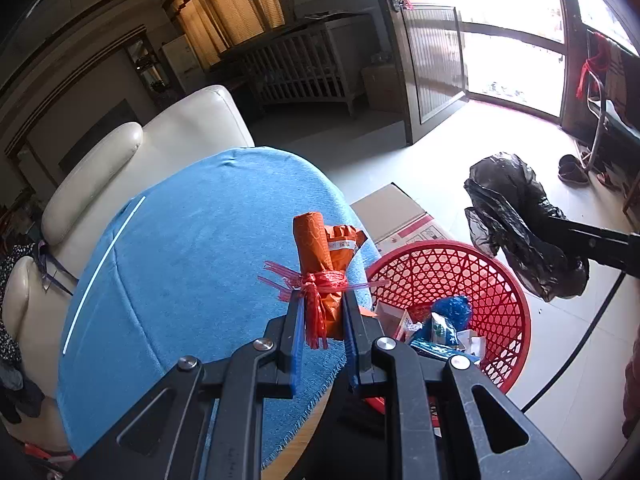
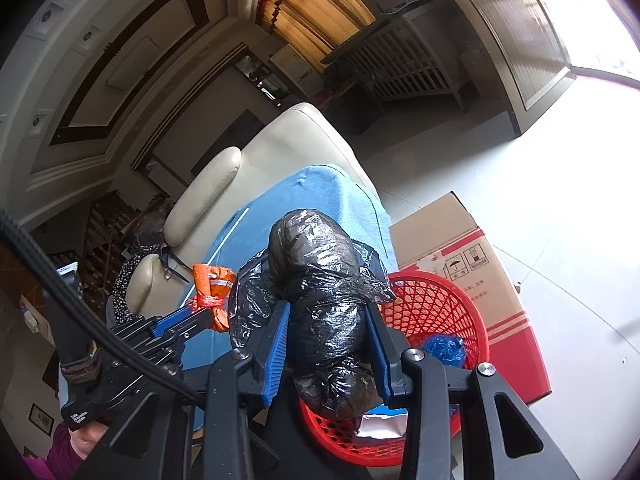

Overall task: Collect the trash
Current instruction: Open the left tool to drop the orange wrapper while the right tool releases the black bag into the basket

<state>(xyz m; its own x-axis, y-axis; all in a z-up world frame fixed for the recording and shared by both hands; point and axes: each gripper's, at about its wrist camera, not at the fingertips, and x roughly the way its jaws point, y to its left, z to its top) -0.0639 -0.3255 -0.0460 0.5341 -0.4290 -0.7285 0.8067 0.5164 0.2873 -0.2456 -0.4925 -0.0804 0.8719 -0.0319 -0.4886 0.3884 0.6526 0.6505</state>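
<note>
Beside the red basket [image 1: 486,280], our left gripper [image 1: 320,312] clamps an orange roll [image 1: 320,248]; our right gripper [image 2: 326,332] clamps a black bag [image 2: 320,280].

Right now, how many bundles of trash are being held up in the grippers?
2. The orange bundle is clamped in the left gripper over the blue cloth; the black bag bundle is in the right gripper above the red basket.

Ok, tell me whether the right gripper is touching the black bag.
Touching. In the right wrist view, the right gripper has both blue pads pressed into the sides of the black bag, which bulges between them.
</note>
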